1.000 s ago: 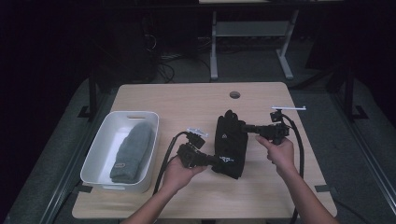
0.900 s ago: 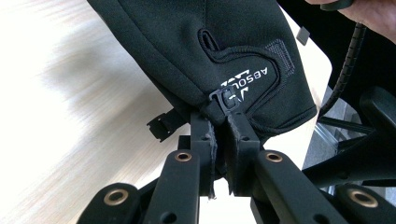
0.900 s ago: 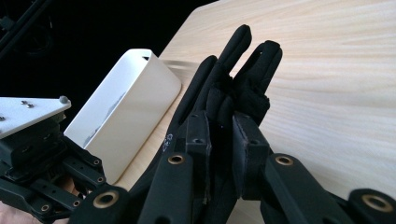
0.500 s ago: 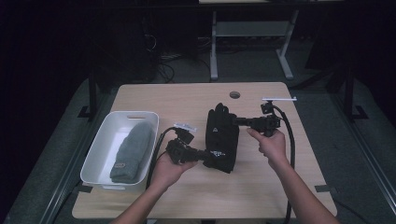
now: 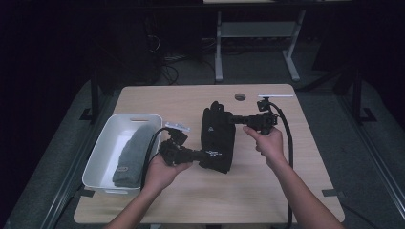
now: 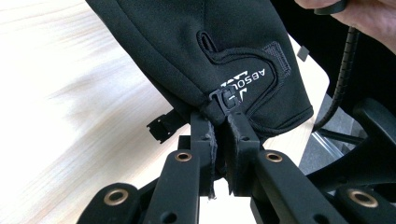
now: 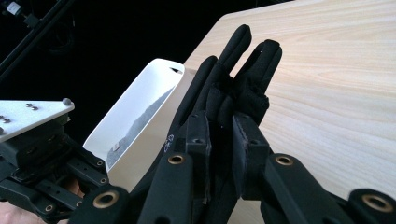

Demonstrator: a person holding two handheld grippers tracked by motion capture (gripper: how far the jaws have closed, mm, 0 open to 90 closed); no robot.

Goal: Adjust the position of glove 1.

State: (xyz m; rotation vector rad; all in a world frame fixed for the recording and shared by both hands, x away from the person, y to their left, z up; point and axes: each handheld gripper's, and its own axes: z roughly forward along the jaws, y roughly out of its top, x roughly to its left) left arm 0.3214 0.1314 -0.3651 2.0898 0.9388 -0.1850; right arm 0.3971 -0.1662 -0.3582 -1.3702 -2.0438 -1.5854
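A black glove (image 5: 217, 138) hangs stretched between my two grippers above the wooden table (image 5: 200, 102). My left gripper (image 5: 198, 155) is shut on the glove's cuff edge, by a small clip and white lettering (image 6: 243, 84). The left gripper (image 6: 223, 128) pinches the cuff fabric tightly between its pads. My right gripper (image 5: 235, 119) is shut on the glove near its fingers. In the right gripper view, the right gripper (image 7: 219, 133) clamps the glove (image 7: 233, 79), whose fingers point away past the jaws.
A white tub (image 5: 107, 152) at the table's left holds a folded grey cloth (image 5: 131, 155). The tub (image 7: 140, 98) also shows beyond the glove in the right gripper view. A round cable hole (image 5: 239, 97) lies near the table's far edge. Desk legs and cables stand behind.
Both grippers have carried the glove leftward and a little upward, towards the white tub. The glove stays held at both ends.
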